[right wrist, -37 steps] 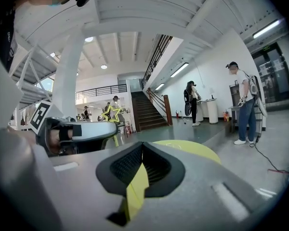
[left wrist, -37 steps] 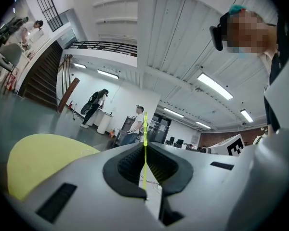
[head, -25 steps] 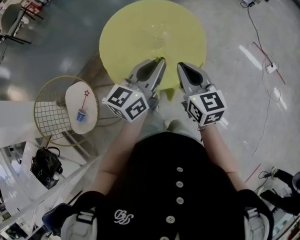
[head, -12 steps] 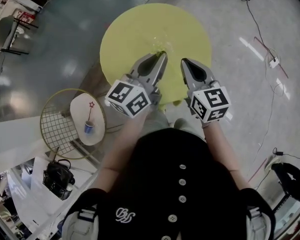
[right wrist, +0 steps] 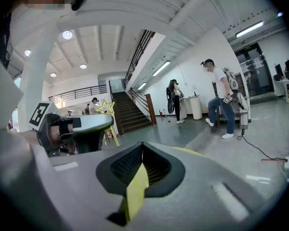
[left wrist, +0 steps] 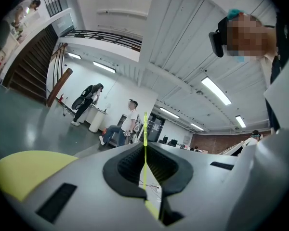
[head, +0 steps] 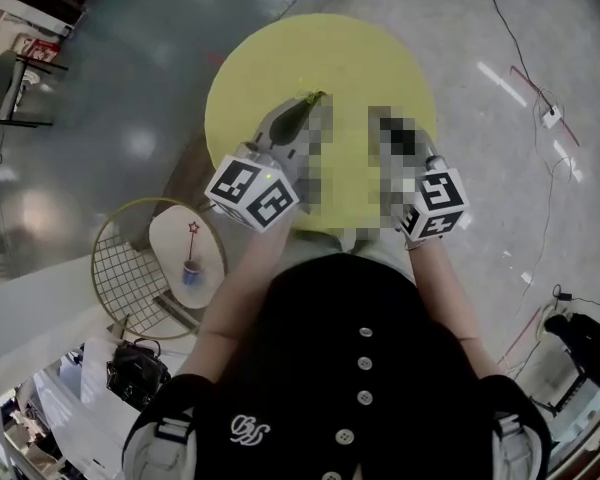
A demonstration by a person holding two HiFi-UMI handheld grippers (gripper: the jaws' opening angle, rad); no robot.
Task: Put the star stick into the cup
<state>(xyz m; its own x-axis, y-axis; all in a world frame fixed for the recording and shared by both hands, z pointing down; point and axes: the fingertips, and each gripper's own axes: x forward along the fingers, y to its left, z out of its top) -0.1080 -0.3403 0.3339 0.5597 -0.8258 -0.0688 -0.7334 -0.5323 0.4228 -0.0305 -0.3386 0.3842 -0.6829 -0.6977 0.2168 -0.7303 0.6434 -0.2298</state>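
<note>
Stick-holding left gripper points away from the cup
Its jaws pinch the yellow star stick, which runs along their seam and out past the tips; the right gripper is closed, empty. The blue cup stands on the low white side table at the person's left, behind the tips: the left gripper is nearer and likely must swing back

Head view steeply down, tool views close along jaws, yellow table shared
</note>
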